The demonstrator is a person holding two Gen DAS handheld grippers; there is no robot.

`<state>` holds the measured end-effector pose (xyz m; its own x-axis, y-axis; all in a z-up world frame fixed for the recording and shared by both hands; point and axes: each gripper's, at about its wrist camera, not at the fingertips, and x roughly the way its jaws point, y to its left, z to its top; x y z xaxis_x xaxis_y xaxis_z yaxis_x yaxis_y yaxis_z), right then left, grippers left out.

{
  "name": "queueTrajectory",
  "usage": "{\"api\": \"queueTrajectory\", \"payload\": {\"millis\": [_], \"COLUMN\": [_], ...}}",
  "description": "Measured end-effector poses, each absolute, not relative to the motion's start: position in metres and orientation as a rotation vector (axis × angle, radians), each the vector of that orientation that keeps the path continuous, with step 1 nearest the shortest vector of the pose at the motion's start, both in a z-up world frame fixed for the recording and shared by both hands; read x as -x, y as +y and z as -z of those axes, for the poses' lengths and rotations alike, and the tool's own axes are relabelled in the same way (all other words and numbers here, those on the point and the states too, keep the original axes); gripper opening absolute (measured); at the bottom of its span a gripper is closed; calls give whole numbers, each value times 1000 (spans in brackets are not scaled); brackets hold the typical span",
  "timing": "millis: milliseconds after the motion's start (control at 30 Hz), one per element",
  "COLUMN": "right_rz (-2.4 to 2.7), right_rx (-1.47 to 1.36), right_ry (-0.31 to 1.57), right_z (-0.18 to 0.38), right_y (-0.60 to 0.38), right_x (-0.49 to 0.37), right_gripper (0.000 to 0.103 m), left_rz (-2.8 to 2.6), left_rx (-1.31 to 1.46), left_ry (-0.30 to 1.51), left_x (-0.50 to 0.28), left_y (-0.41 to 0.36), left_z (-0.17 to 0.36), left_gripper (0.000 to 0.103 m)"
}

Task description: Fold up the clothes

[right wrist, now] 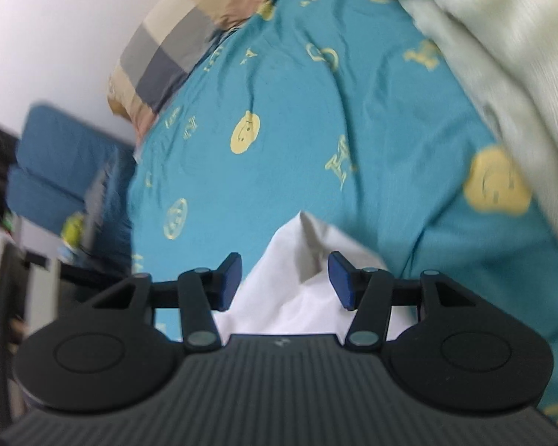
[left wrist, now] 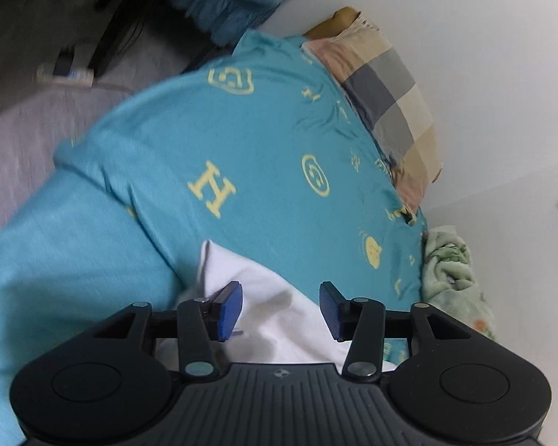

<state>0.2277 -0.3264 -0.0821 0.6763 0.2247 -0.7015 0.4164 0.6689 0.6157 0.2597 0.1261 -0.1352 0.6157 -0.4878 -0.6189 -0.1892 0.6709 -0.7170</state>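
Garment: you have a plain white garment (left wrist: 279, 319) lying on the teal bedsheet (left wrist: 241, 141) printed with yellow letters and smiley faces. In the left wrist view it shows a pointed corner toward the upper left and a soft grey shadowed crease across its middle. In the right wrist view the same white cloth (right wrist: 297, 290) rises to a peak with a darker fold down its centre.

Left gripper: your left gripper (left wrist: 281, 308) has its blue pads (left wrist: 228, 310) spread wide, with the white cloth lying in the gap between them. Whether either pad touches the fabric cannot be told.

Right gripper: your right gripper (right wrist: 284, 280) is also spread wide, the peaked cloth sitting between its pads (right wrist: 340, 278); nothing is pinched.

Hard to make out: the near part of the garment is cut off behind each gripper body, so you cannot tell what kind of clothing it is. Both views are motion-blurred, the right more so.

Left view only: a pale green patterned blanket (left wrist: 454, 275) bunched at the bed's far edge near the white wall (left wrist: 502, 74), and a grey surface (left wrist: 15, 148) beside the bed.

Right view only: a big pale cover (right wrist: 502, 55) heaped across the upper right, and blue cushions (right wrist: 63, 160) beyond the bed's edge.

Both views: a checked pillow (left wrist: 387, 100) in tan, grey and cream lies against the wall.
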Motion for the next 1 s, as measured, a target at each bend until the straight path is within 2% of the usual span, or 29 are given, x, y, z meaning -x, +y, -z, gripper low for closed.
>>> {"api": "queueTrajectory", "payload": {"millis": [200,267,400,500,533,600,633,667,733,833,1000], "right_rz": [80,65,43,55,53,42,38,38,43,44,70], "right_rx": [-593,-513,-561,-564,-557,-535,-526,-517,-494,-479,-460], "right_ry": [908,927,949,953,950,946,945,945,937,927,849], "right_z": [82,83,98,107,108,110,110,109,108,103,80], "right_y": [-316,-313,-316,-315,-313,-308,-306,-304,-301,-301,-305], "right_x": [-256,-265,-274,-278,-278,-279,-279,-278,-276,-273,-264], "right_gripper": [55,55,55,54,50,39,27,19,13,8,6], "left_rz": [170,148,107,118,128,158,166,185,205,215,234], "left_rx": [682,651,637,643,645,606,581,569,540,511,495], "left_ry": [908,918,934,937,935,913,903,897,880,841,767], "left_x": [-268,-272,-282,-289,-291,-294,-294,-294,-293,-291,-290], "left_y": [123,122,126,129,129,123,120,117,110,102,95], "left_z": [134,139,154,162,164,163,161,161,159,151,131], "left_gripper": [63,64,65,59,56,44,35,21,9,6,6]}}
